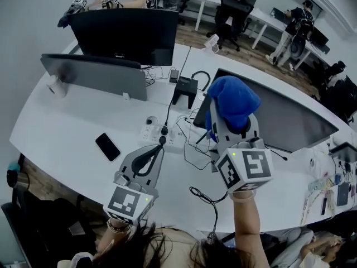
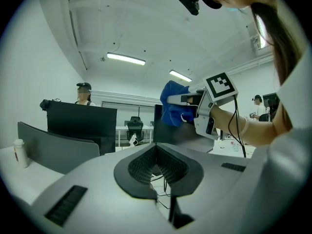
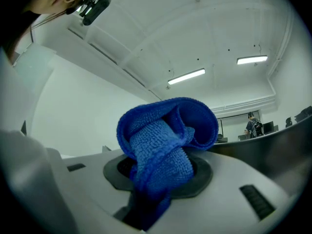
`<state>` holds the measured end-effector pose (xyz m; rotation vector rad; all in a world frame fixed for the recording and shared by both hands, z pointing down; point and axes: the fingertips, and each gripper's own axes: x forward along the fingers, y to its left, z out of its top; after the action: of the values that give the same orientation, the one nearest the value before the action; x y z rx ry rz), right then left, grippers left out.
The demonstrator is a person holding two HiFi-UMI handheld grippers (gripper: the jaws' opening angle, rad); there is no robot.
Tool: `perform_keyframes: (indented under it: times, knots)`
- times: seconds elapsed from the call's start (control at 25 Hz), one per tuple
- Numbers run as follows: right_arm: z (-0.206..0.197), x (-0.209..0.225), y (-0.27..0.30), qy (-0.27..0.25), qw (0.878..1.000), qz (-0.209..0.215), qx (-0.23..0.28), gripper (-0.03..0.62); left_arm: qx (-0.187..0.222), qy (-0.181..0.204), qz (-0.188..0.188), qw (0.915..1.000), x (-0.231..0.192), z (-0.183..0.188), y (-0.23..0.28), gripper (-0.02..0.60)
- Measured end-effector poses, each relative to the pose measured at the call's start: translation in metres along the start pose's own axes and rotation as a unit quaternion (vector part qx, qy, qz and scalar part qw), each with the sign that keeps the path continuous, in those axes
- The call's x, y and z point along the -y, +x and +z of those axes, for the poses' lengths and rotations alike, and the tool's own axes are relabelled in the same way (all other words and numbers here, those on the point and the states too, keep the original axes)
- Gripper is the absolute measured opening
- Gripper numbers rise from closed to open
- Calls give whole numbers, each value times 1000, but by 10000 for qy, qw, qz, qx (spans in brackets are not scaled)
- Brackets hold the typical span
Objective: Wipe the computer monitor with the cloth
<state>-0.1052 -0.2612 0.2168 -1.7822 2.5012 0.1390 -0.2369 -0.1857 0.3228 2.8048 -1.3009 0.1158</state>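
Here, right tongs (image 1: 233, 124) pinch cloth (image 1: 234, 98) near monitor (image 1: 293, 121); left tongs (image 1: 158, 145), pressed together, over cables (image 1: 192, 156).

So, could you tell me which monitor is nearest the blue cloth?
The wide monitor on the right, its dark screen right by the cloth; the black monitor and the grey-backed monitor stand farther left.

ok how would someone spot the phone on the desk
On the curved white desk, look on the near side of the grey-backed monitor, left of the white power strip. The flat black smartphone lies there alone, with no cable attached, unlike the strip.
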Motion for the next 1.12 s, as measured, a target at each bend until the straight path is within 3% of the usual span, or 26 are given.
perform_keyframes:
  times: [0.6,1.12]
  knots:
    - [0,17,32,-100,9994,-338,-45,143,-112,49,-238,9996,-11,-7,14,9]
    - [2,46,26,-106,9993,-351,-65,143,-215,65,-237,9995,14,-11,34,9]
